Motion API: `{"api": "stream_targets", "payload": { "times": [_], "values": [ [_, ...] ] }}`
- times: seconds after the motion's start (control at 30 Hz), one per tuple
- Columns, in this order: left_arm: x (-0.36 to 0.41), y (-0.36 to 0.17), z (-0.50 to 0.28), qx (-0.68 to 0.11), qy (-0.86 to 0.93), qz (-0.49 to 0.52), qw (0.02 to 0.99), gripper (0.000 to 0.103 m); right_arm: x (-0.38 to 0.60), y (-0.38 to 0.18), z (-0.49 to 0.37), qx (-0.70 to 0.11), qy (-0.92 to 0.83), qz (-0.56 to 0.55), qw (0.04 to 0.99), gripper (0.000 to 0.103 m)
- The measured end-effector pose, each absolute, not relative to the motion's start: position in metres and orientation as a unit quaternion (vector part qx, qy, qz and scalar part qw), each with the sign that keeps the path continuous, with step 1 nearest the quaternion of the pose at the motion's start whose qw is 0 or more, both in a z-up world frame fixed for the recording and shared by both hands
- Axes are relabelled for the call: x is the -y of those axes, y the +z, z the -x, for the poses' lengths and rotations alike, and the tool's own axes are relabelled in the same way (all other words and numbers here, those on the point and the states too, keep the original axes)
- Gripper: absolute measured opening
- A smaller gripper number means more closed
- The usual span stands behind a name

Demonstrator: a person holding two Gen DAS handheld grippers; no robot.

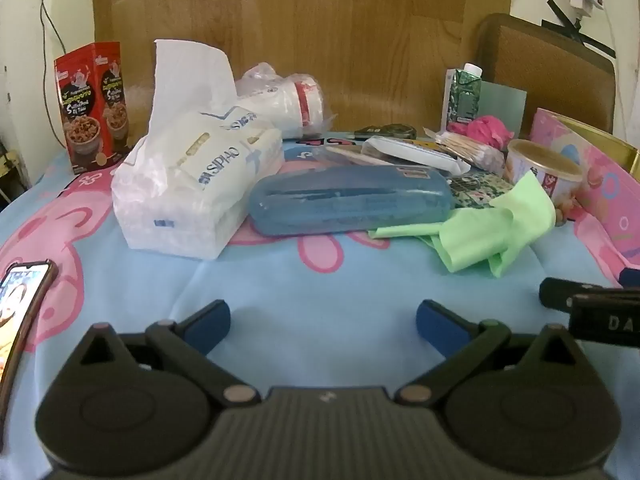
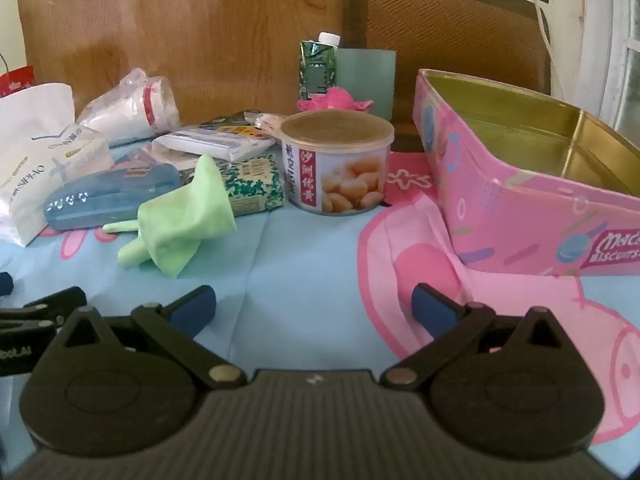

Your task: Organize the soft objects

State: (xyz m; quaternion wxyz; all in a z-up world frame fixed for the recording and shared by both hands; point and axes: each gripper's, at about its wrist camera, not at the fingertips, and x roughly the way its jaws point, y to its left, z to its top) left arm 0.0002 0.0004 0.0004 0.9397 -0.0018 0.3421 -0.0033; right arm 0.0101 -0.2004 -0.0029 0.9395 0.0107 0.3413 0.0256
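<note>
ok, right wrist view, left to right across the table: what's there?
Tissue pack → blue case → green cloth → can → pink tin.

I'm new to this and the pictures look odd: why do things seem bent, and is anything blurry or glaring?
Left wrist view: fisheye lens bows the cloth edges and darkens the corners; the phone screen glares bright at the left edge. Right wrist view: the pink tin curves and stretches; the window side at right is washed out. Both are slightly soft throughout.
</note>
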Motion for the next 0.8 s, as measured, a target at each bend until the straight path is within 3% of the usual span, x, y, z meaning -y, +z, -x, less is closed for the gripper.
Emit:
{"api": "stream_targets", "payload": {
  "times": [0.6, 0.8],
  "values": [
    [-0.004, 0.012, 0.013, -0.298, -0.007, -0.026, 0.954, 0.103, 0.203, 0.002, 0.028, -0.271, 0.053, -0.047, 0.96, 0.103],
    [-0.004, 0.005, 0.007, -0.305, 0.008, -0.034, 0.952, 0.103, 0.184, 0.006, 0.032, -0.255, 0.061, 0.002, 0.965, 0.103]
  ]
}}
